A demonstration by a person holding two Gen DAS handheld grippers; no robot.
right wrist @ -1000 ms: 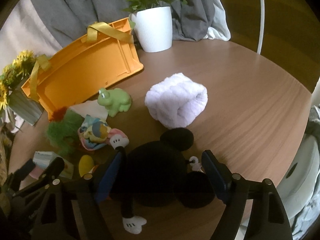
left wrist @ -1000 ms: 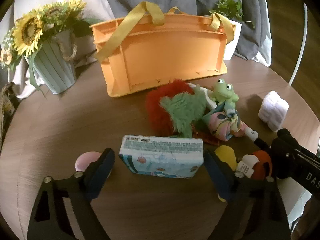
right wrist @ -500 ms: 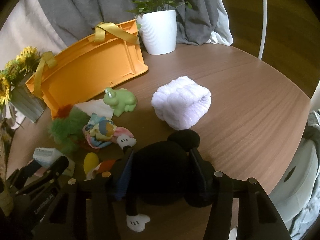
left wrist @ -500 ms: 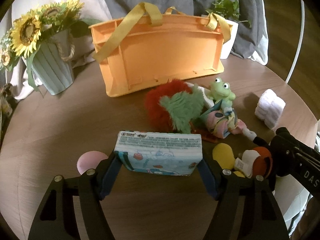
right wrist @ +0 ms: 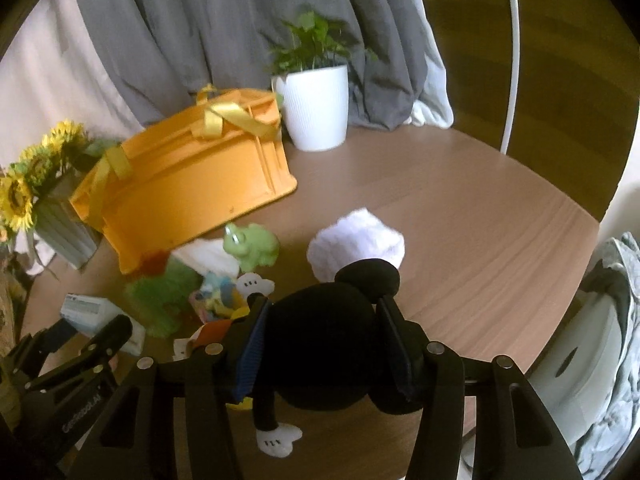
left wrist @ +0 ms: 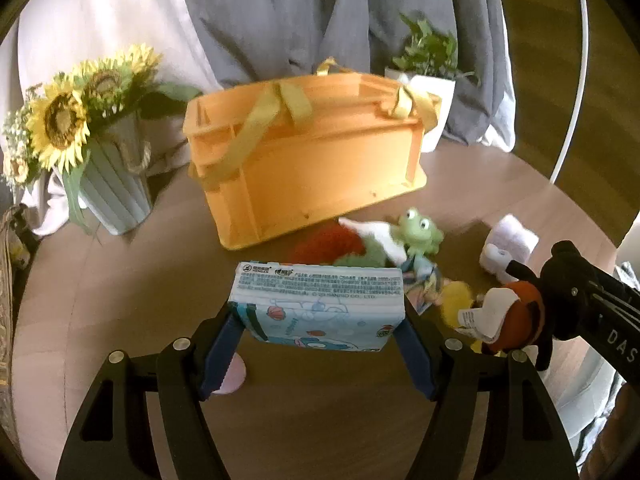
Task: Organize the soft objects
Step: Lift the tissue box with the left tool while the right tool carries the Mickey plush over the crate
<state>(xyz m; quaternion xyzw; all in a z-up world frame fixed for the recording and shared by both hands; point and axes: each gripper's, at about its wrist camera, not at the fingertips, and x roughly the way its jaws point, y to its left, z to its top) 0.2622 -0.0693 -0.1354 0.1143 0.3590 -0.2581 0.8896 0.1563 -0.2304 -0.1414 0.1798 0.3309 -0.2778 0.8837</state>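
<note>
Left gripper [left wrist: 320, 332] angled down over the near edge of the round wooden table [right wrist: 460, 220], blue pads clamped on both ends of a flat pale-blue printed tissue pack [left wrist: 316, 304], pack held clear of the tabletop. Its jaws have just been closing, pack between them. Right gripper [right wrist: 320, 344] also angled down, clenched on the head of a black plush mouse toy [right wrist: 320, 344], white-gloved arm dangling below; jaws have just been closing on it too. Orange plastic basket with yellow ribbon handles [left wrist: 312, 156] lies tipped on its side toward the far edge. In front of it, mid-table: red and green fuzzy cloths [left wrist: 352, 248], green frog toy [left wrist: 420, 232], multicoloured fabric bundle [right wrist: 216, 292], rolled white towel [right wrist: 356, 240] to the right. Pink round thing [left wrist: 232, 372] under the left fingers, partly hidden. Sunflower vase [left wrist: 112, 184] at far left edge, white potted plant [right wrist: 316, 116] at far edge behind the basket.
</note>
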